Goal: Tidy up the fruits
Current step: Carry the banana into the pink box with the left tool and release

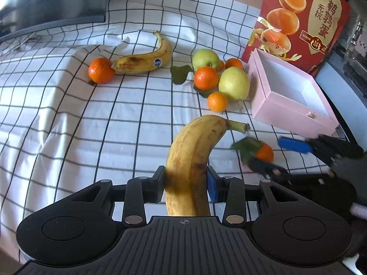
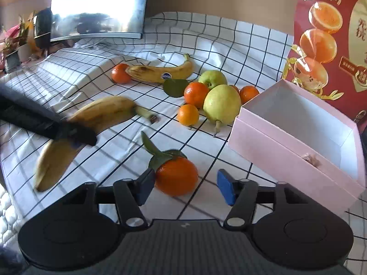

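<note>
My left gripper (image 1: 185,183) is shut on a spotted banana (image 1: 192,158), which also shows in the right wrist view (image 2: 101,114), held by the left gripper (image 2: 75,135). My right gripper (image 2: 183,185) is open around a leafy mandarin (image 2: 176,175); its left pad touches the fruit. In the left wrist view the right gripper (image 1: 277,158) straddles that mandarin (image 1: 265,152). An open pink box (image 2: 275,155) stands to the right, also in the left wrist view (image 1: 289,112). A second banana (image 1: 144,59), several mandarins (image 1: 206,78) and two green apples (image 1: 234,83) lie on the checked cloth.
A red printed carton (image 1: 296,20) stands behind the pink box. A monitor (image 2: 98,9) stands at the back left. A lone mandarin (image 1: 101,70) touches the far banana's tip. A loose leaf (image 1: 180,73) lies beside the fruit pile. Plants (image 2: 13,43) sit at far left.
</note>
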